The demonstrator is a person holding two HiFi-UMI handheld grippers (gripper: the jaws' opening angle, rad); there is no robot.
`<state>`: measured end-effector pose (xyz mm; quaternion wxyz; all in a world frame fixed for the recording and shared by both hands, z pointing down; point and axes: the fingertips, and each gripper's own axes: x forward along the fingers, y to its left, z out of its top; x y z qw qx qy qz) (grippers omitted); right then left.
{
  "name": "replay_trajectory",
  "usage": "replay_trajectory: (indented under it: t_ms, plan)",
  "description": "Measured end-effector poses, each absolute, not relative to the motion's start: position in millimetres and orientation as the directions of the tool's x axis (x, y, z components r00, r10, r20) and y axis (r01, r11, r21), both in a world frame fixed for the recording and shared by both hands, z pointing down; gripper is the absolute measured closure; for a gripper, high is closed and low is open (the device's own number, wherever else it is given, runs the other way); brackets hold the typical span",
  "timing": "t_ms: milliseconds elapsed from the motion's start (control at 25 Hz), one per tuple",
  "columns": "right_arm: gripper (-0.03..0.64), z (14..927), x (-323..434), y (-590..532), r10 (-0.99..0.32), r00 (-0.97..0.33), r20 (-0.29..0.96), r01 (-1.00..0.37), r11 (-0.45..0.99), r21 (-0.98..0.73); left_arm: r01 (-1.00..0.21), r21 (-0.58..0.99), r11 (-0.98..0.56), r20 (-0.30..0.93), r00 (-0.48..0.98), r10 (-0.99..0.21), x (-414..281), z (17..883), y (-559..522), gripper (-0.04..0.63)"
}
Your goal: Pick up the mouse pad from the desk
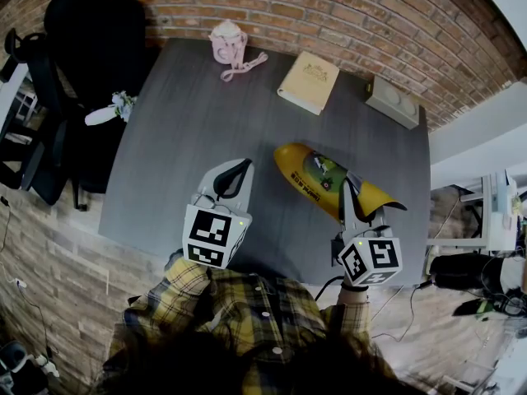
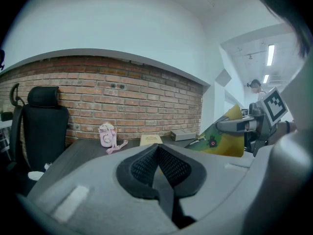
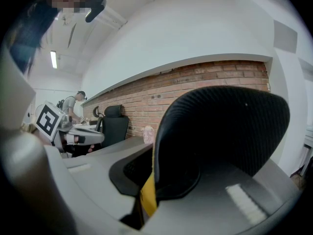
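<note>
Dark grey desk surface [image 1: 189, 122] fills the head view, with a black office chair [image 1: 90, 48] off its left edge.

The yellow mouse pad with printed art and a black rubber back [image 1: 317, 175] is over the surface's near-right part. It's tilted and curled lengthwise, near end raised. We can't tell if the far tip touches the surface.

A cream hardback book [image 1: 309, 81], a grey box-shaped speaker [image 1: 393, 101] and a pink toy phone [image 1: 228, 44] sit along the surface's far edge, well clear.

Right gripper [image 1: 352, 200]: fingers clamped on the pad's near edge. Its own view shows a yellow strip [image 3: 148, 195] pinched between them, with the black back looming above.

Left gripper [image 1: 233, 175]: fingers fully together with nothing in them, over the surface's near-middle.

Handling, as we judge it: the pad is light, thin and floppy, not fragile. The rubber back should grip well. A one-edge hold lets the rest droop and swing, so we'd lift slowly. If it needs to stay flat, take the far end with the left gripper.
</note>
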<state>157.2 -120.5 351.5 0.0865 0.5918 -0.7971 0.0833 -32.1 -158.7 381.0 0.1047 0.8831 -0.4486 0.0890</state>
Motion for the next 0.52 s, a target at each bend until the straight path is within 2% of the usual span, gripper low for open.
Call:
replay_trajectory:
  t_ms: [520]
  plan:
    - [0.603, 352.2, 159.1, -120.4, -0.931, -0.275, 0.241, -0.961, 0.276, -0.028, -0.813, 0.107, -0.572, 0.255, 0.579, -0.775, -34.2, 382.7, -158.8, 0.606]
